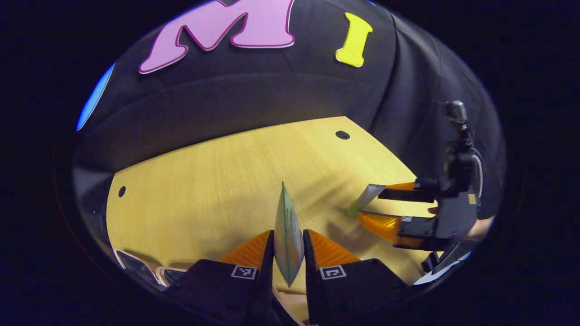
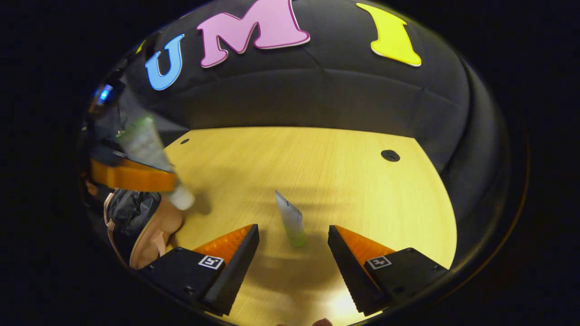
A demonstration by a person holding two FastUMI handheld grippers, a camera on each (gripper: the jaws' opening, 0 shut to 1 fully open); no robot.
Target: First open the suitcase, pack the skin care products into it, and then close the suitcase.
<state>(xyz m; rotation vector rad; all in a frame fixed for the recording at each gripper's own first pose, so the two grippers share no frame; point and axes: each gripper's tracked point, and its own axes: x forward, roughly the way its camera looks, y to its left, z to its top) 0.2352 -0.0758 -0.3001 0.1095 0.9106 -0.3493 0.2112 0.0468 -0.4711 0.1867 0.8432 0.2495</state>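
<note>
My left gripper is shut on a pale green tube, held edge-on and upright above the wooden table. In the right gripper view that gripper carries the tube tilted, white cap down, just over the open suitcase. My right gripper stands open low over the table, its fingers either side of a second small tube with a green cap that lies on the wood. The left gripper view shows it at the right, straddling that tube.
The suitcase has a pink rim and dark lining; its edge shows at the lower left of the left gripper view. The table has small round holes. Black cloth walls close off the table's far side.
</note>
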